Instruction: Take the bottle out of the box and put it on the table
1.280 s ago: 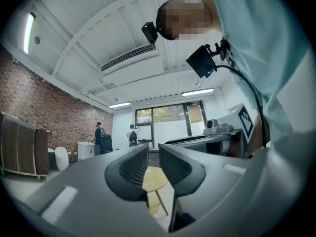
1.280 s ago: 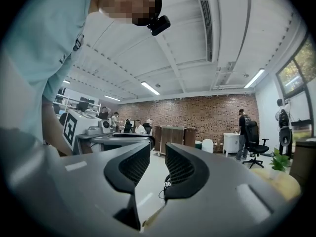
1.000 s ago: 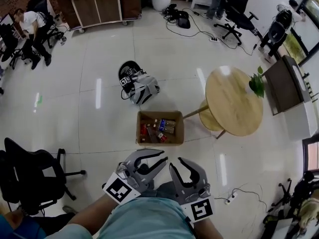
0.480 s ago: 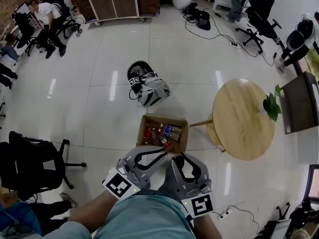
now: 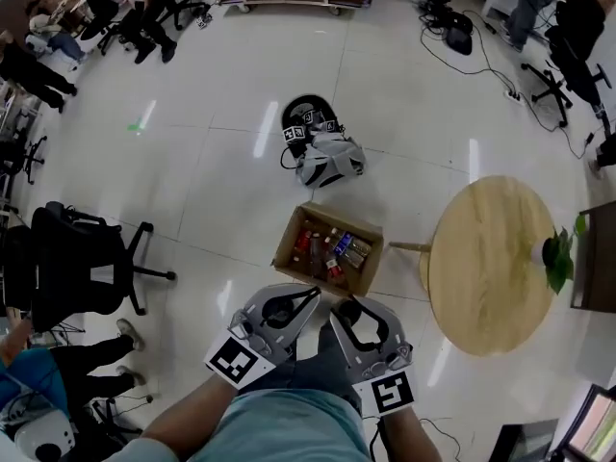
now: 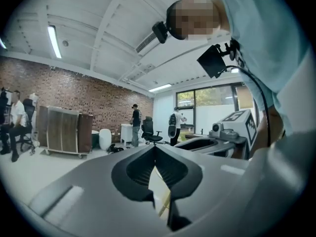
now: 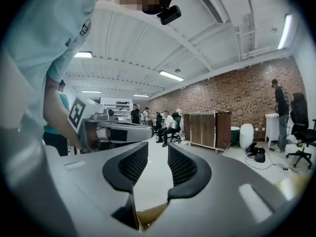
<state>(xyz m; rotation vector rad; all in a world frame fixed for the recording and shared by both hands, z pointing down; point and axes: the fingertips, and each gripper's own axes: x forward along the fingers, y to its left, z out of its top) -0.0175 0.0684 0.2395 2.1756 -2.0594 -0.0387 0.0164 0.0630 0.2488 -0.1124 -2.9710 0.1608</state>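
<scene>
Beyond left tool, bottles in box

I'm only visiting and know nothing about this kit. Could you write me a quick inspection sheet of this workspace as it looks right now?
Surface: round wooden table, bare except for a green plant at its right edge.
Job's things: open cardboard box on the floor beside the table, bottles inside, none on the table yet.
Clutter: grey bag on the floor beyond the box.
Grippers: left gripper shut, jaws just closed on nothing; right gripper open, jaws just widened, empty.
Cables: black cables trailing across the far floor.
Surroundings: black office chair at the left; people at the room's edges.
</scene>
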